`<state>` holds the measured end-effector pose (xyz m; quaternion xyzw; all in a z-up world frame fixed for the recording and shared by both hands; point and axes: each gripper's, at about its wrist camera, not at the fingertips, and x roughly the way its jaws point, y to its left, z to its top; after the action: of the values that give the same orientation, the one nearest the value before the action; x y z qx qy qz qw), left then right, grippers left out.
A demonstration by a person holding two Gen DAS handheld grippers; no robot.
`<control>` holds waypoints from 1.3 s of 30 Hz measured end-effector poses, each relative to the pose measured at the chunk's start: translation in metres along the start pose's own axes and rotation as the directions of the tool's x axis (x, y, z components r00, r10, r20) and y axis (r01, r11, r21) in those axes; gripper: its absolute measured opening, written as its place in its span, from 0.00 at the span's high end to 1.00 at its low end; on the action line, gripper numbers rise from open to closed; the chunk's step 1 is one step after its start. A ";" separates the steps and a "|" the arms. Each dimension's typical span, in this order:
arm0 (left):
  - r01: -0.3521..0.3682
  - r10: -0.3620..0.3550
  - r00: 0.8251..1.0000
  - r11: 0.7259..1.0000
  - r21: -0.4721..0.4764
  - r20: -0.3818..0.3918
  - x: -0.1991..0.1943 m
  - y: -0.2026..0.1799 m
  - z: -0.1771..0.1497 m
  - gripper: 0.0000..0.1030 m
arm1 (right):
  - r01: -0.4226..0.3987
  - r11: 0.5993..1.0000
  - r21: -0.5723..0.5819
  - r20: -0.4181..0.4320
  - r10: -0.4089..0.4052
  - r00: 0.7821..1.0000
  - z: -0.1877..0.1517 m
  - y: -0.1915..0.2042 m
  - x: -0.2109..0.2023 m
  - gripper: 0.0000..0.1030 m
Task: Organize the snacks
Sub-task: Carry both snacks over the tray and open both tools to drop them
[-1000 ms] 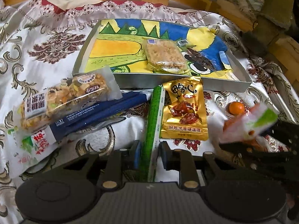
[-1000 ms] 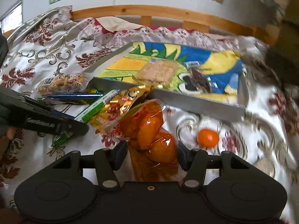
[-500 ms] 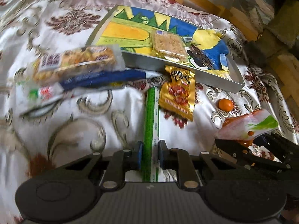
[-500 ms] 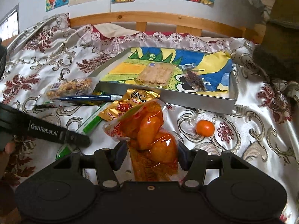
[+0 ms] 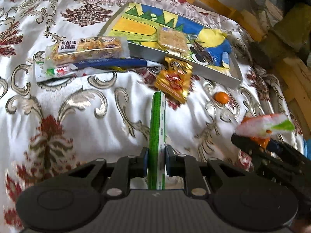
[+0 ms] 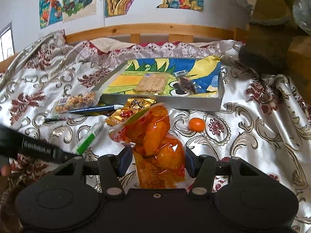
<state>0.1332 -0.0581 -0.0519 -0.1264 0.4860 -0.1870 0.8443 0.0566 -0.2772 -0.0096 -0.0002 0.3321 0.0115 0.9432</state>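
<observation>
My left gripper [image 5: 156, 160] is shut on a long green and white snack stick [image 5: 157, 128], held above the patterned cloth. My right gripper [image 6: 155, 160] is shut on an orange snack bag [image 6: 155, 141]; the bag also shows at the right in the left wrist view [image 5: 260, 126]. A grey tray [image 5: 219, 74] with a colourful drawing lies at the back and holds a rice cracker pack [image 5: 172, 39] and a small dark packet [image 5: 202, 51]. A gold packet [image 5: 174, 80], a nut bar [image 5: 85, 49], a blue stick pack [image 5: 108, 63] and a small orange ball [image 5: 221, 97] lie in front of it.
A flowered satin cloth [image 5: 77, 116] covers the bed. A wooden rail [image 6: 151, 30] runs along the back under wall drawings [image 6: 68, 2]. A dark plush shape [image 6: 268, 38] stands at the far right. The left gripper's arm [image 6: 38, 148] crosses the lower left of the right wrist view.
My left gripper has pulled back and to the left with the green stick, away from the gold packet. My right gripper has risen a little, still holding the orange bag.
</observation>
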 end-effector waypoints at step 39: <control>0.048 -0.053 0.957 0.999 0.025 0.286 0.021 -0.070 0.134 0.82 | 0.008 0.998 -0.061 0.154 0.001 0.988 0.131 -0.060 0.061 0.44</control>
<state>0.2461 -0.1260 0.0259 -0.1571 0.3536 -0.1927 0.9017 0.1870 -0.3353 0.0539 -0.0291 0.2576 0.0200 0.9656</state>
